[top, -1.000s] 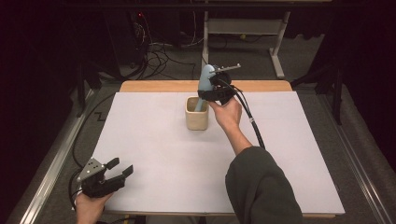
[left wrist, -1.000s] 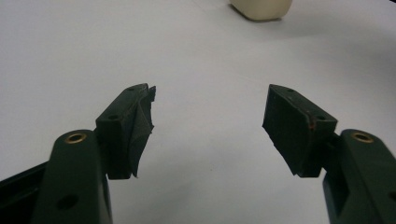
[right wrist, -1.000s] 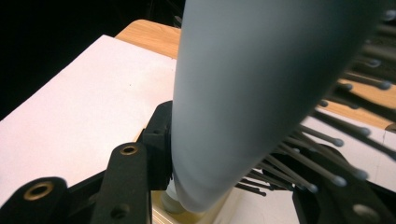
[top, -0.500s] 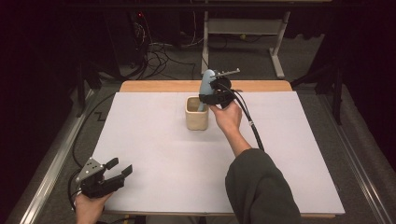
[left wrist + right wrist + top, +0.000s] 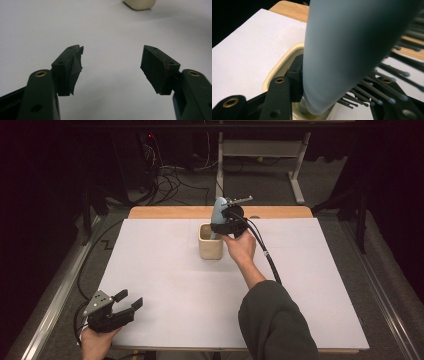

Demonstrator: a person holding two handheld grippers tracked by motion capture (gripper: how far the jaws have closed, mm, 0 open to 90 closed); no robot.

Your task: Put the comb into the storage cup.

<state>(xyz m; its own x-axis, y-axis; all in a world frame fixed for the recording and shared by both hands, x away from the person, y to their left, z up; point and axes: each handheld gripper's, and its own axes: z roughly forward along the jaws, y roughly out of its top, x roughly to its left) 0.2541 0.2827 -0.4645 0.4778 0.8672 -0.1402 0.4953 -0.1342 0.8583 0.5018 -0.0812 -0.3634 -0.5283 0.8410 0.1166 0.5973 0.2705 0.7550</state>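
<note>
Upper centre of the high view: we see the right gripper point(image 5: 222, 222) clamping a pale blue plastic hairbrush point(image 5: 218, 212) by its sides. The long axis runs near upright, handle end down inside the cream ceramic cup point(image 5: 210, 247), bristles facing right. The left gripper point(image 5: 125, 302), lower left, gapes wide, holding nothing.

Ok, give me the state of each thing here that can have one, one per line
Hairbrush: upright, handle down inside the cup, clamped by the right hand-held gripper.
Cup: upright on the white table cover.
Right hand-held gripper: shut on the hairbrush, at the cup's rim.
Left hand-held gripper: open, nothing between its jaws, at the table's near left corner.
</note>
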